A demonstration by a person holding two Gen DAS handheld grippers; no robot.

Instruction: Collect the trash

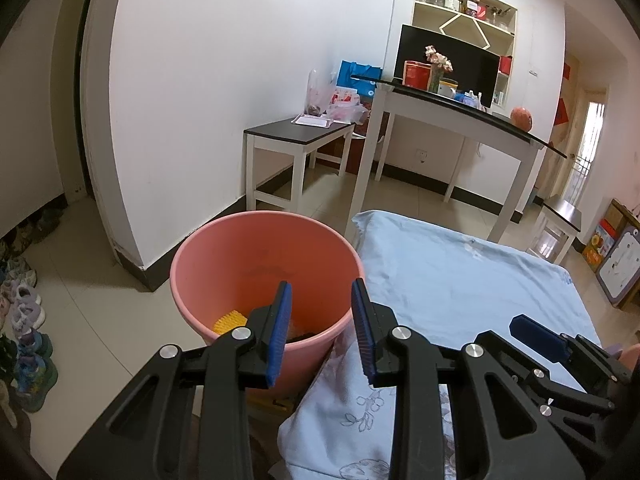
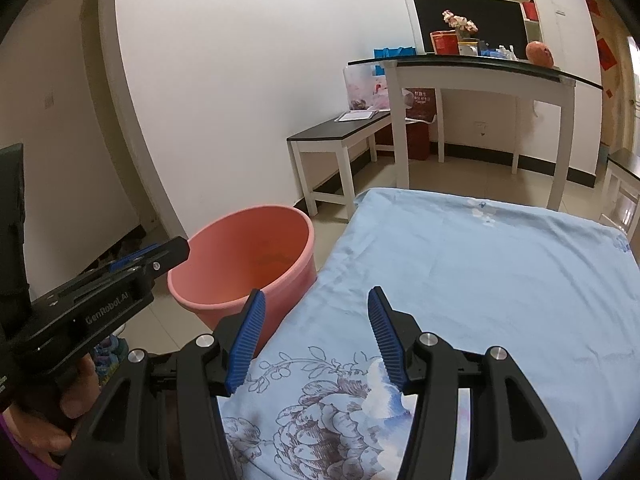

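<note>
Right now both grippers hover empty near the bin (image 1: 264,276). Left gripper (image 1: 320,320) has its blue pads spread, nothing between them; its left pad (image 1: 280,332) sits over the bin mouth, the right pad over the edge of the sheet (image 1: 460,280). Right gripper (image 2: 316,332) is also spread and empty, hanging over the floral print at the near end of the sheet, pads clear of the cloth.

Bin is pink, upright on the tiled floor (image 1: 92,320), touching the left side of the sheeted surface. Inside, near the bottom, a yellow ridged piece (image 1: 229,320) lies beside something dark; can't make out what the dark item is, the left pad covers most of it. From the right wrist view the bin's bottom is hidden by its rim (image 2: 240,300).

Sheet top shows no loose items. A hand (image 2: 76,396) grips the left gripper's handle at the lower left of that view. Shoes (image 1: 24,312) line the floor left of the bin.
</note>
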